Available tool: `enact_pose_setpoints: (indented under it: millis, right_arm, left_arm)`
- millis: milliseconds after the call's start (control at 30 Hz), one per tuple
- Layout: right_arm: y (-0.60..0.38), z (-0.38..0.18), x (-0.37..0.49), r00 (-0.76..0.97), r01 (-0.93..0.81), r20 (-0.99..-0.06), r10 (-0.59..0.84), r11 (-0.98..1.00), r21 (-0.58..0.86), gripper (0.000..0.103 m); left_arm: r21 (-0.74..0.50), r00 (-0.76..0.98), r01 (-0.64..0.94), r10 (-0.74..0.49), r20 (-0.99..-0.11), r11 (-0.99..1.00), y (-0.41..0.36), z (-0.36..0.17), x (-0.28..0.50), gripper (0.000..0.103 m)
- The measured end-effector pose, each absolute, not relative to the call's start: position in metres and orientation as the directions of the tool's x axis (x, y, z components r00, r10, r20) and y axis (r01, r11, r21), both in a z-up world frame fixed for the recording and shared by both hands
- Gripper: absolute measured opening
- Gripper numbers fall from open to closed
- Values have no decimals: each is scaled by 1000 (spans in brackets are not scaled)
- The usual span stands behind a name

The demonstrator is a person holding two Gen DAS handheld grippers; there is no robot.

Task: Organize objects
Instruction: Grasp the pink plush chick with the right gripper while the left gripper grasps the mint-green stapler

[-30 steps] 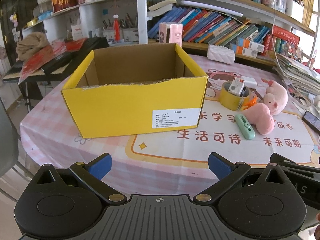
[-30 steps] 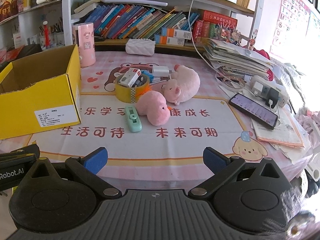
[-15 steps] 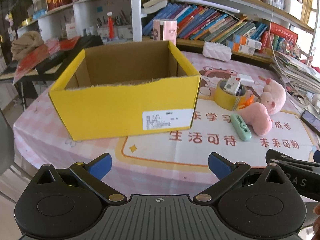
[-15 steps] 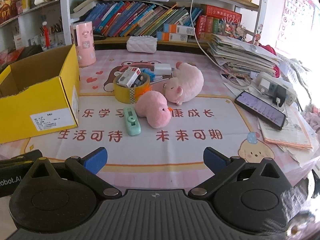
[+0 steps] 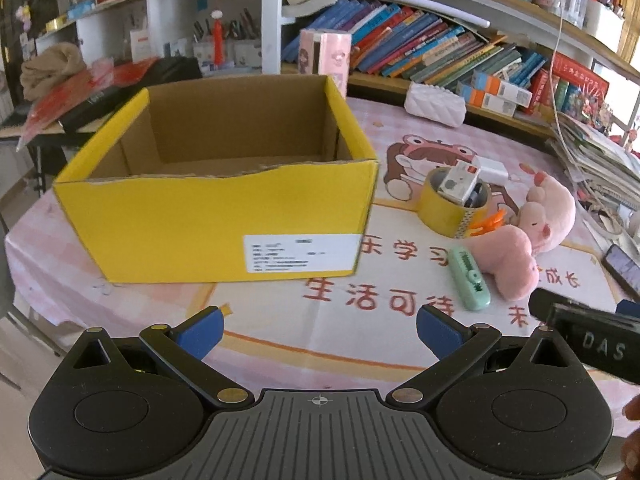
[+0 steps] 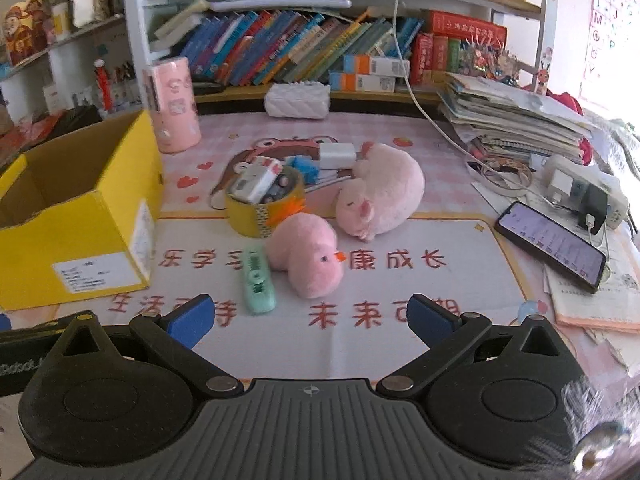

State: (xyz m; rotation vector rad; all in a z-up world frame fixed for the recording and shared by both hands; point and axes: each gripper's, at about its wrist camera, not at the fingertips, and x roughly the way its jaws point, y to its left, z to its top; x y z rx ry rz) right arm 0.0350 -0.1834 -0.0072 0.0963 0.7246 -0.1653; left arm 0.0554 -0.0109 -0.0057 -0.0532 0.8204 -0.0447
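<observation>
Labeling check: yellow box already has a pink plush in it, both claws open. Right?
Not quite. The box shows no plush inside in the left wrist view; both plushes lie on the table. Both claws are open.

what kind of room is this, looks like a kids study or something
Most likely a child's study corner at home. Shelves packed with books run behind the table, an alphabet chart hangs on the wall at right, and pink plush toys lie on a cartoon-printed tablecloth with Chinese characters.
</observation>
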Motion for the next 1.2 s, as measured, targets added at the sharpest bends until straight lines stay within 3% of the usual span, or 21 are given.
enact_pose_setpoints:
  millis: [233, 400, 467, 733, 867, 1000, 1200]
  right_arm:
    - [-212, -8, 67, 743, 147, -665, -73, 988, 56, 98]
    - [-223, -17, 93, 713, 70, -701, 21, 992, 100, 70]
    - [-224, -22, 102, 701, 45, -711, 49, 993, 112, 66]
    - [-221, -42, 142, 652, -24, -753, 90, 995, 99, 62]
    - [-223, -49, 152, 631, -66, -763, 140, 990, 127, 51]
    - [-231, -39, 147, 650, -111, -736, 190, 982, 155, 49]
    - [-255, -2, 123, 775, -154, -597, 208, 978, 140, 49]
  left_arm:
    - [-65, 636, 26, -66, -769, 998, -34, -11, 76, 103]
    - [-65, 637, 9, -56, -769, 998, -41, -13, 83, 103]
    - [-67, 638, 8, -56, -768, 998, -42, -13, 84, 103]
    - [-78, 628, 14, -69, -775, 997, -53, -15, 92, 102]
    - [-75, 622, 34, -80, -779, 997, -62, -16, 96, 101]
    - [-68, 613, 80, -102, -784, 995, -79, -18, 104, 93]
    - [-76, 605, 132, -142, -784, 988, -108, -22, 121, 73]
